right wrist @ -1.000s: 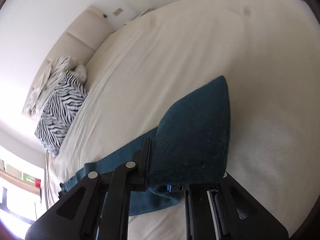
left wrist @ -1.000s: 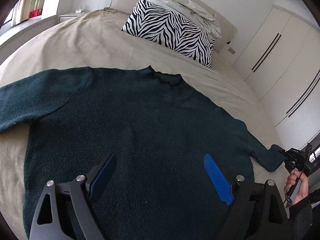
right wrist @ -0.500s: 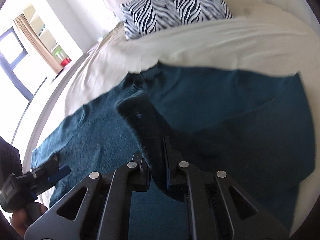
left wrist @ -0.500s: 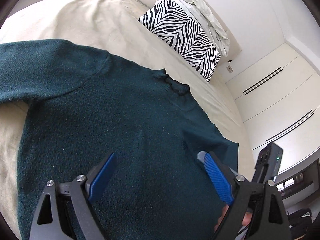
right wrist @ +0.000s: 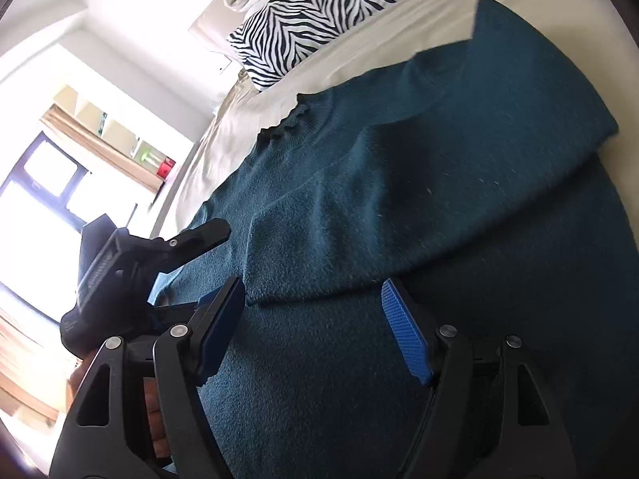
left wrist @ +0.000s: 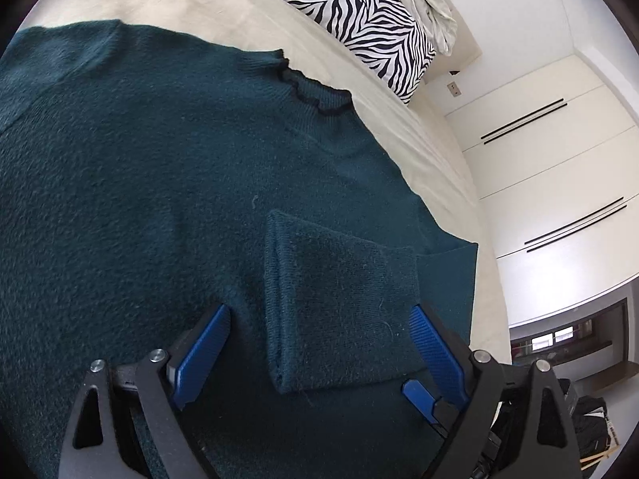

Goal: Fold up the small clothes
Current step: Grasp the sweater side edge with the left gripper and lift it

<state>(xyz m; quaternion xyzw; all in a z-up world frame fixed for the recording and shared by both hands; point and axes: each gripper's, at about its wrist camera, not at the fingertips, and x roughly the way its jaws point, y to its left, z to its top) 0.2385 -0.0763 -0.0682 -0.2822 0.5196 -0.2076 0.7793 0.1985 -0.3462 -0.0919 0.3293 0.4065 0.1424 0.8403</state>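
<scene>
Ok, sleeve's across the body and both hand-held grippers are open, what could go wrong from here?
The folded sleeve lies loose on the sweater; nothing pins it, so dragging the body could slide it off. The left hand-held gripper straddles the cuff and might snag it. The other sleeve is unfolded.

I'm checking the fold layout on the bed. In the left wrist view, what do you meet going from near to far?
Left tongs → folded-in sleeve cuff → sweater collar → bare bed sheet → zebra pillow.
</scene>
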